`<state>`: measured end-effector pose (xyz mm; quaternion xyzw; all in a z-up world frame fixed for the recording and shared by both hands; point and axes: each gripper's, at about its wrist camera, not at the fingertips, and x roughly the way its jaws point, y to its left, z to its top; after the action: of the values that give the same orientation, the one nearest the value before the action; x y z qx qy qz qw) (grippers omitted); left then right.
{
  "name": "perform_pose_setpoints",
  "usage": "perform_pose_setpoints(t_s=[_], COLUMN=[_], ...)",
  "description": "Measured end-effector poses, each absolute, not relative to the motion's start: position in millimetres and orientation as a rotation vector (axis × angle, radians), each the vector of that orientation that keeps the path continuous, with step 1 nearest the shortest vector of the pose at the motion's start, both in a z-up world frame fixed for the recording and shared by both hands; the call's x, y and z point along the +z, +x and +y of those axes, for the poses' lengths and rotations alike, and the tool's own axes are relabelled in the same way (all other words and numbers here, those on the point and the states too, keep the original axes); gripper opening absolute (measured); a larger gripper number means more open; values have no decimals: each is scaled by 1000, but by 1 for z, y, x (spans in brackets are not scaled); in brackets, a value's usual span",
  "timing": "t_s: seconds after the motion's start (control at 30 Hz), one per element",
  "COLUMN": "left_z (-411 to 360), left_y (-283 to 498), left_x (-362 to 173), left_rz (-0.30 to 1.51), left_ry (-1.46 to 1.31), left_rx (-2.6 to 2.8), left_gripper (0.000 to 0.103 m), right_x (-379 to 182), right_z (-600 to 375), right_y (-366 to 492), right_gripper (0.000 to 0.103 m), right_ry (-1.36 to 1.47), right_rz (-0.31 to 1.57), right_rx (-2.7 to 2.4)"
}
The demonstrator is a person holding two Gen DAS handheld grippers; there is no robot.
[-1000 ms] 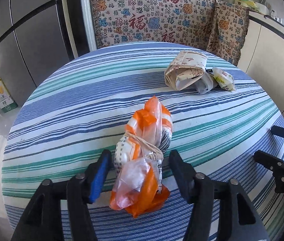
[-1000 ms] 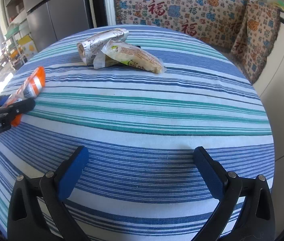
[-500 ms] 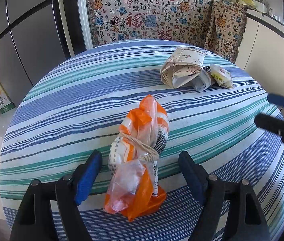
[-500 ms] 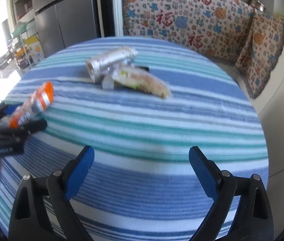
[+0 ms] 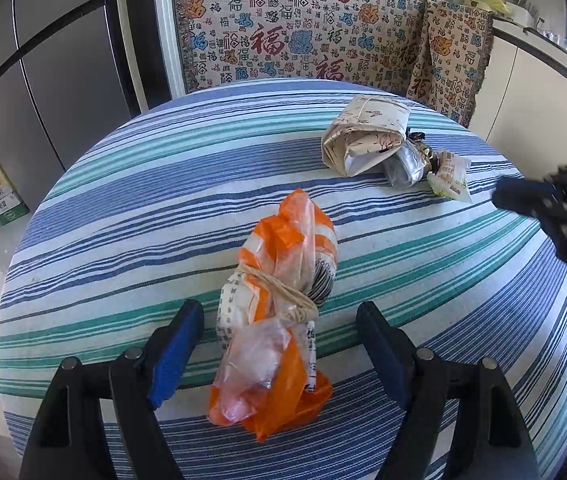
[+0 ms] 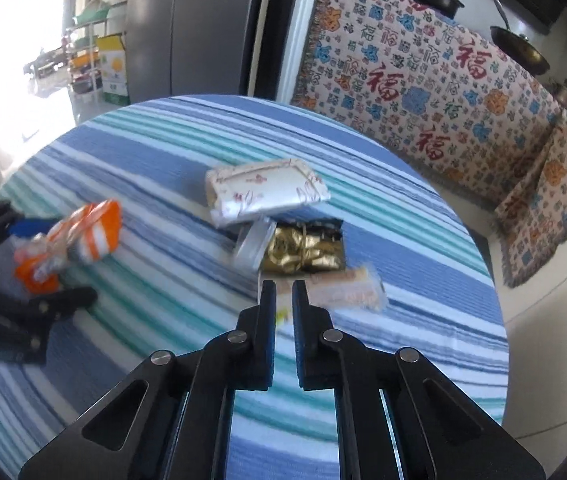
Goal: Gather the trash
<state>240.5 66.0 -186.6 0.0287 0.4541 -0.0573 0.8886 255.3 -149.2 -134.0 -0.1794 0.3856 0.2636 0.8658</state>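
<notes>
An orange and clear plastic bag bundle (image 5: 279,312), tied with string, lies on the striped round table (image 5: 163,184). My left gripper (image 5: 281,322) is open, its fingers on either side of the bundle's near part. A folded patterned paper packet (image 5: 363,136), a silvery wrapper (image 5: 403,164) and a small snack packet (image 5: 449,176) lie at the far right. My right gripper (image 6: 283,292) is shut and empty, raised above the table, its tips in front of a snack packet (image 6: 347,288) and a gold wrapper (image 6: 303,252). The bundle shows at left (image 6: 79,236).
A patterned cloth (image 5: 315,28) covers the bench behind the table. A grey fridge (image 5: 43,64) stands at the left. A white cabinet (image 5: 543,96) is at the right. Shelves with boxes (image 6: 99,64) stand by the bright window.
My right gripper has closed from wide open and moved up and toward the packets. My left gripper has opened wider and drawn back slightly from the bundle.
</notes>
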Motion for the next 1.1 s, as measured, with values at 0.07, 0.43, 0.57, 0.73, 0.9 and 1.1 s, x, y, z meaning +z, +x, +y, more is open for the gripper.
perform_pose_setpoints(t_s=[0.07,0.43,0.57,0.73,0.9,1.1], left_z=[66,64,64,63,63,62], left_y=[241,241,241,240,240,240], left_x=[-186,-186,-186,-185,-185,-185], left_rz=[943,944,944,945,945,945], left_ry=[60,64,62,60,58,60], left_rx=[-118,-114,-113,-111,-111,-107], left_gripper=[81,81,82,82,82,82], right_x=[-142,-146,-143,-154,-151,-149], right_z=[-171,-225,-202,-175,-196,-228], right_y=[231,241,278,307,287,256], right_gripper=[7,75,76,26,18,25], right_ry=[-407,-21,217,248,128,-164], right_rz=[816,961,994,1059,1075,1130], right_rx=[577,383,370,356,354,442])
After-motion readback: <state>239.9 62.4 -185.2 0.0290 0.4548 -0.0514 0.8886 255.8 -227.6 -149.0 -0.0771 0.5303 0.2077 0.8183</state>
